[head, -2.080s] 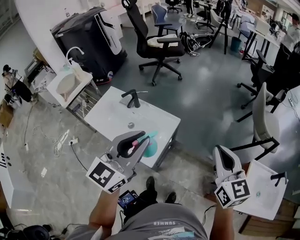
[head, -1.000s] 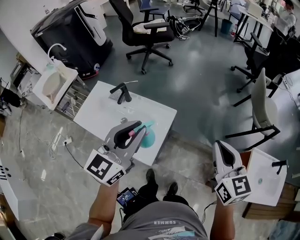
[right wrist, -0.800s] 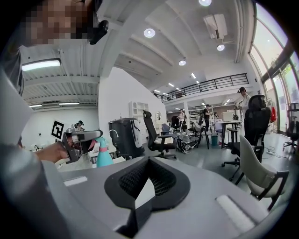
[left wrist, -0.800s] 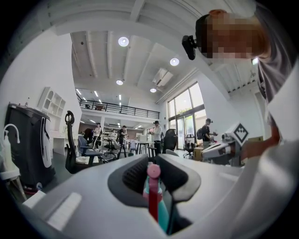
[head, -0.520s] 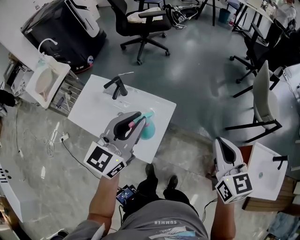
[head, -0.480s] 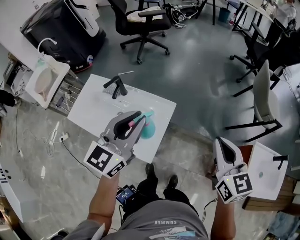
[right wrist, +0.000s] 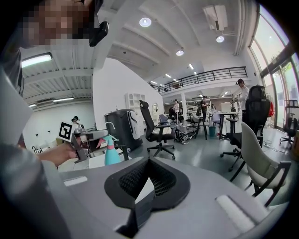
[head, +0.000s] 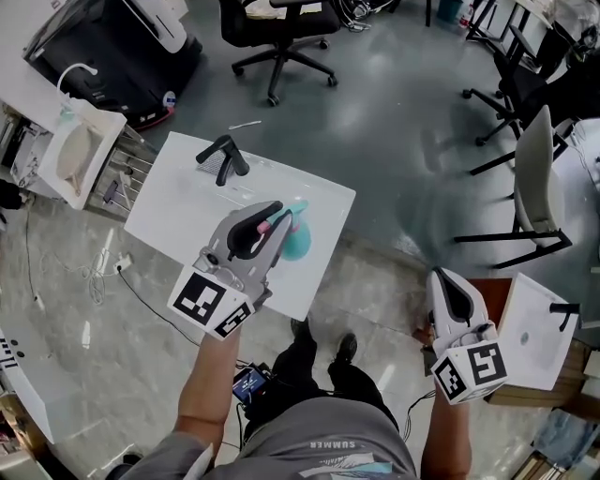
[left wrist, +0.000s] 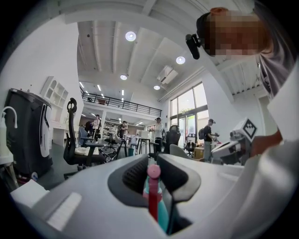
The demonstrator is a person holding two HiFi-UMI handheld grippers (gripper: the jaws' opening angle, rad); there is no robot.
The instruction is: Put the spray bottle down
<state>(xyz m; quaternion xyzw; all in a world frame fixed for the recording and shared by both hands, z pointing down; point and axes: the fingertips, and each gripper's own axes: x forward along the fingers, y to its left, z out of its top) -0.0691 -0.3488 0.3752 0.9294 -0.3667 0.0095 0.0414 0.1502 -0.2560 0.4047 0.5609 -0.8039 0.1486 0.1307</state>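
Note:
The spray bottle [head: 299, 240] is teal with a pink trigger and head. My left gripper [head: 275, 218] is shut on its neck and holds it upright over the white sink top [head: 178, 208], near the top's front right part. In the left gripper view the pink head [left wrist: 153, 172] stands between the two dark pads, with the teal body below. From the right gripper view the bottle [right wrist: 111, 153] hangs in the left gripper over the white top. My right gripper [head: 448, 286] is off to the right over the floor, shut with nothing in it; its pads [right wrist: 140, 178] meet at the tip.
A black faucet [head: 222, 157] stands at the far side of the sink top. A second basin [head: 70, 155] and a black machine [head: 103, 47] lie to the left. Office chairs [head: 272, 28] stand beyond, a white chair [head: 539, 183] and another white sink [head: 534, 333] at right.
The left gripper with the bottle has sunk closer to the white sink top and drifted over it. The right gripper has dropped a little. Both grips look the same.

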